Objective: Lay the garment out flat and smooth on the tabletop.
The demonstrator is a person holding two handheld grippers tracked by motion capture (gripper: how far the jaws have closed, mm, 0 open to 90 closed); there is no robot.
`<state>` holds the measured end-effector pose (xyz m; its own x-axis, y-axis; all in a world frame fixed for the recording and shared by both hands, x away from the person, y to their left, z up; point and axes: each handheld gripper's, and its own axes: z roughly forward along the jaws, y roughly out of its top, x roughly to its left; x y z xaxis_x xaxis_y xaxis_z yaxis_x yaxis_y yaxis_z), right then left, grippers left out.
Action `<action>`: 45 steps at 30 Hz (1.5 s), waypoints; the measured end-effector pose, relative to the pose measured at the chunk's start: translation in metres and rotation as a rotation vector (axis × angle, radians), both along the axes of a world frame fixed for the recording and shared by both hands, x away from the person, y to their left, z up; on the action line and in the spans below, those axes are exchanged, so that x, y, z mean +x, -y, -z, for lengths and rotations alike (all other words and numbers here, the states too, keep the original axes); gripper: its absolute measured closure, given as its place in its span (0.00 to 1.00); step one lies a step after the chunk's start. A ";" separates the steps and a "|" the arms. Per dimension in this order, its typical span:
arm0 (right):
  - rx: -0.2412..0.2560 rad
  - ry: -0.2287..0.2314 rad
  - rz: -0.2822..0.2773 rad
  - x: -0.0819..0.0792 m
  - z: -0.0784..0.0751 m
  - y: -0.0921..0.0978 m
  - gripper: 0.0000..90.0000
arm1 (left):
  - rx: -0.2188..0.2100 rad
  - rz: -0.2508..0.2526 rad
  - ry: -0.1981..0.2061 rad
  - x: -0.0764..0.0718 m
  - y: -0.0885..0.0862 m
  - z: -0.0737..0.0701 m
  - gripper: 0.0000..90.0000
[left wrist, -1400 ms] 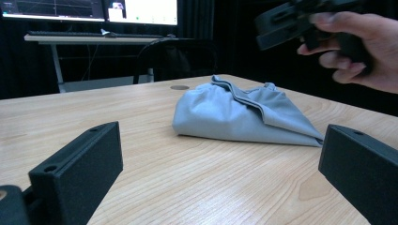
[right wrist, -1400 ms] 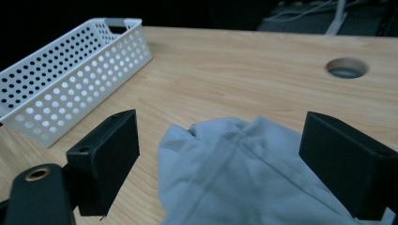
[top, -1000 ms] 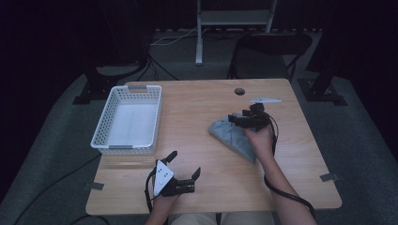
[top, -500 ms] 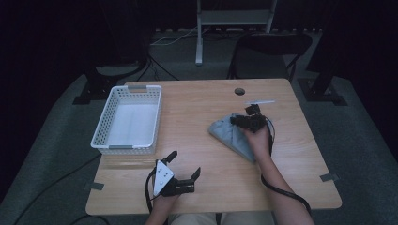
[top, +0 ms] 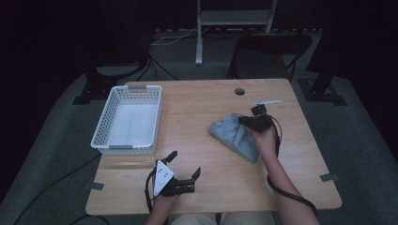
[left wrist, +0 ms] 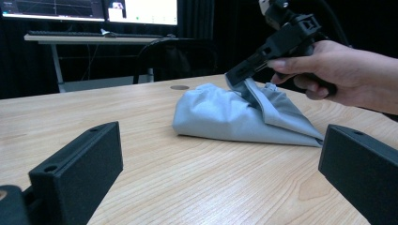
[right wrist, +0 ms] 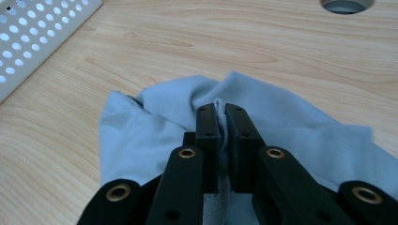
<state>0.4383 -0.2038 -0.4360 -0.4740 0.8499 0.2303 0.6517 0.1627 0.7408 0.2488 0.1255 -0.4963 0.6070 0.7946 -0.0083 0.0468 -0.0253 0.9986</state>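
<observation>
Leftmost in the high view, a white perforated basket (top: pixel 126 121) sits at the left-centre of the wooden bench (top: pixel 202 103), with nothing visible inside it. Below it, toward the lower middle of the frame, the left tool (top: pixel 182 165) rests low over the bench near the front edge, its jaws spread wide apart and holding nothing; the left gripper view shows the two black jaws far apart at the lower corners with bare wood between them. Right of centre lies the grey-blue cloth (top: pixel 234 135), crumpled in a loose heap on the bench. The right tool (top: pixel 244 120) meets it at its upper right part, and in the right gripper view the jaws are clamped tight on a raised fold of the fabric. Beyond it, a round hole (top: pixel 240 91) shows in the bench top near the far edge. No brand, label or readable writing appears on any of these things.
</observation>
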 end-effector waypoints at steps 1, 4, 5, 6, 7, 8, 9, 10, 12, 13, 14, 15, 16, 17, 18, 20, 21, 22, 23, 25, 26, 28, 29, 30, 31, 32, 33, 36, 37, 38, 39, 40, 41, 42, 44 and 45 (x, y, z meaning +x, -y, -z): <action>-0.001 0.002 0.003 -0.002 -0.001 0.002 0.94 | 0.001 -0.001 0.000 0.000 0.000 0.000 0.01; 0.006 0.015 0.007 -0.009 -0.005 0.008 0.94 | 0.002 0.000 0.000 0.000 0.000 0.000 0.01; 0.003 0.023 0.010 -0.013 -0.007 0.011 0.94 | 0.003 -0.001 0.000 0.000 0.000 0.000 0.01; -0.002 0.035 0.011 -0.018 -0.010 0.015 0.94 | 0.003 0.000 0.000 0.000 0.000 0.000 0.01; -0.002 0.046 0.014 -0.024 -0.013 0.019 0.94 | 0.004 -0.001 -0.001 0.000 0.000 0.000 0.01; -0.004 0.053 0.016 -0.028 -0.015 0.022 0.94 | 0.004 -0.001 -0.001 0.000 0.000 0.000 0.01; -0.004 0.053 0.016 -0.028 -0.015 0.022 0.94 | 0.004 -0.001 -0.001 0.000 0.000 0.000 0.01; -0.010 0.065 0.022 -0.034 -0.019 0.028 0.94 | 0.003 -0.002 -0.001 0.000 0.000 0.000 0.01; -0.006 0.080 0.031 -0.044 -0.023 0.038 0.94 | 0.002 -0.002 -0.002 0.000 0.000 0.000 0.01; -0.003 0.086 0.041 -0.048 -0.024 0.043 0.94 | 0.000 -0.004 -0.002 0.000 0.000 0.000 0.01; -0.003 0.089 0.048 -0.053 -0.025 0.048 0.94 | -0.001 -0.003 -0.002 0.000 0.000 0.000 0.01; 0.002 0.092 0.055 -0.057 -0.026 0.054 0.94 | 0.000 -0.004 -0.002 0.000 0.000 0.000 0.01; 0.008 0.094 0.064 -0.060 -0.026 0.058 0.94 | 0.000 -0.004 -0.003 0.000 0.000 0.000 0.01; 0.008 0.094 0.064 -0.060 -0.026 0.058 0.94 | 0.000 -0.004 -0.003 0.000 0.000 0.000 0.01; 0.015 0.095 0.077 -0.065 -0.026 0.064 0.94 | 0.001 -0.005 -0.002 0.000 0.000 0.000 0.01; 0.033 0.099 0.113 -0.081 -0.023 0.083 0.94 | 0.003 -0.005 -0.004 0.000 0.001 0.000 0.01; 0.037 0.101 0.126 -0.086 -0.021 0.090 0.94 | 0.003 -0.006 -0.003 0.000 0.001 0.000 0.01; 0.049 0.097 0.135 -0.092 -0.019 0.096 0.94 | 0.003 -0.006 -0.004 0.000 0.001 0.000 0.01; 0.049 0.097 0.135 -0.092 -0.019 0.096 0.94 | 0.003 -0.006 -0.004 0.000 0.001 0.000 0.01; 0.068 0.098 0.160 -0.108 -0.013 0.111 0.94 | 0.003 -0.006 -0.004 0.000 0.001 0.000 0.01; 0.080 0.097 0.171 -0.114 -0.010 0.116 0.94 | 0.002 -0.006 -0.005 0.000 0.001 0.000 0.01; 0.083 0.090 0.193 -0.128 -0.001 0.128 0.94 | 0.002 -0.007 -0.005 0.000 0.001 0.000 0.01; 0.087 0.086 0.205 -0.132 0.003 0.133 0.94 | 0.002 -0.007 -0.005 0.000 0.001 0.000 0.01; 0.087 0.086 0.205 -0.132 0.003 0.133 0.94 | 0.003 -0.007 -0.004 0.000 0.001 0.000 0.01; 0.085 0.077 0.223 -0.139 0.008 0.140 0.94 | 0.004 -0.007 -0.004 0.000 0.001 0.000 0.01; 0.075 0.067 0.235 -0.143 0.013 0.145 0.94 | 0.004 -0.007 -0.005 0.000 0.001 0.000 0.01; 0.071 0.060 0.244 -0.146 0.016 0.149 0.94 | 0.004 -0.008 -0.005 0.000 0.001 0.000 0.01; 0.062 0.035 0.270 -0.154 0.026 0.161 0.94 | 0.002 -0.008 -0.005 0.000 0.001 0.000 0.01; 0.056 0.031 0.277 -0.156 0.030 0.165 0.94 | 0.003 -0.008 -0.005 0.000 0.001 0.000 0.01; 0.059 0.016 0.287 -0.157 0.033 0.167 0.94 | 0.003 -0.009 -0.006 0.000 0.001 0.000 0.01; 0.054 0.008 0.293 -0.158 0.037 0.170 0.94 | 0.003 -0.009 -0.005 0.000 0.001 0.000 0.01; 0.046 -0.001 0.298 -0.158 0.040 0.172 0.94 | 0.004 -0.009 -0.006 0.000 0.001 0.000 0.01; 0.046 -0.012 0.300 -0.158 0.044 0.174 0.94 | 0.003 -0.009 -0.006 0.000 0.001 0.000 0.01; 0.041 -0.017 0.305 -0.159 0.046 0.176 0.93 | 0.003 -0.010 -0.007 0.001 0.001 0.000 0.01; 0.033 -0.030 0.305 -0.160 0.051 0.177 0.91 | 0.002 -0.010 -0.007 0.001 0.001 0.000 0.01; 0.031 -0.033 0.307 -0.160 0.053 0.178 0.90 | 0.002 -0.010 -0.007 0.001 0.001 0.000 0.01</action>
<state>0.2780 -0.3816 -0.4887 -0.1883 0.9445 0.2692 0.6909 -0.0674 0.7198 0.2494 0.1249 -0.4960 0.5993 0.8004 -0.0103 0.0536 -0.0273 0.9982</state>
